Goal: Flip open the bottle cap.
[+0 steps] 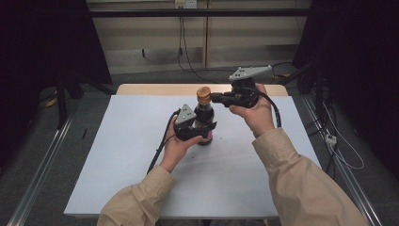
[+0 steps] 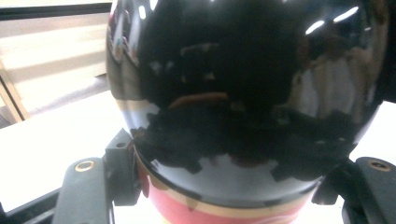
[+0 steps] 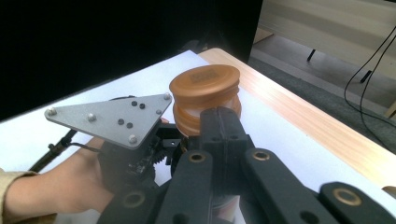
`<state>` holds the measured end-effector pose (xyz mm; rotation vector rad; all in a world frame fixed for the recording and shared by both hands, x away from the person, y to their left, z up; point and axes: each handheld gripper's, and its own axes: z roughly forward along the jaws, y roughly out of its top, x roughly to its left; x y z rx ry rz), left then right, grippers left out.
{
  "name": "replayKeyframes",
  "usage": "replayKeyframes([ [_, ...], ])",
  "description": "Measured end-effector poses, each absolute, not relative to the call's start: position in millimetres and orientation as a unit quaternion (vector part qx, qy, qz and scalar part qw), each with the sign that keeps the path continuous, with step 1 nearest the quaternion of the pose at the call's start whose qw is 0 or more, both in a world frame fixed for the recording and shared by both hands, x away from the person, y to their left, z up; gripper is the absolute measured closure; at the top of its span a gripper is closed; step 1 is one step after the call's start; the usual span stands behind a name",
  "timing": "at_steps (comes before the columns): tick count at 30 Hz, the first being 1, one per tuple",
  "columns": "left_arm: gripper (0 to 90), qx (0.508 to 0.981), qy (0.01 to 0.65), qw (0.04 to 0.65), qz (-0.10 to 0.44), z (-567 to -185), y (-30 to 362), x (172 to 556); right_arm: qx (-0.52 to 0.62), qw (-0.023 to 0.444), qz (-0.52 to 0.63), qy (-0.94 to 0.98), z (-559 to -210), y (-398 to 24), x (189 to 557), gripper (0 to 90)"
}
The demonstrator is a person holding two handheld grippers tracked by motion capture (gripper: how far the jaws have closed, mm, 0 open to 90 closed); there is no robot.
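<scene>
A dark glossy bottle point(image 1: 204, 120) with a brown cap point(image 1: 203, 94) stands upright mid-table on the white sheet point(image 1: 117, 155). My left gripper point(image 1: 205, 130) is shut on its belly from the left. In the left gripper view the bottle point(image 2: 243, 93) sits black above a red label band, with a pad point(image 2: 122, 172) pressed to each side. My right gripper point(image 1: 214, 98) comes in from the right at cap height, jaws together. In the right gripper view its tips point(image 3: 220, 125) rest against the side of the cap point(image 3: 205, 86), with nothing between them. Below the cap lies the left gripper's grey plate point(image 3: 109, 116).
The wooden table edge point(image 1: 155, 88) runs along the far side. Cables point(image 1: 341, 150) lie on the floor at the right, a metal rail point(image 1: 42, 165) at the left. Dark curtains stand on both sides.
</scene>
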<state>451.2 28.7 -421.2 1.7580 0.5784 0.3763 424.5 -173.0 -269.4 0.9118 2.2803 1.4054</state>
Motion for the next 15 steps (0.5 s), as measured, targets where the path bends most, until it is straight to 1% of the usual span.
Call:
replayKeyframes([
  [15, 30.3, 0.753, 0.249, 0.587, 0.162, -421.5, 28.5, 451.5, 0.319, 0.153, 0.501, 0.789, -269.6, -172.6, 423.7, 90.0],
])
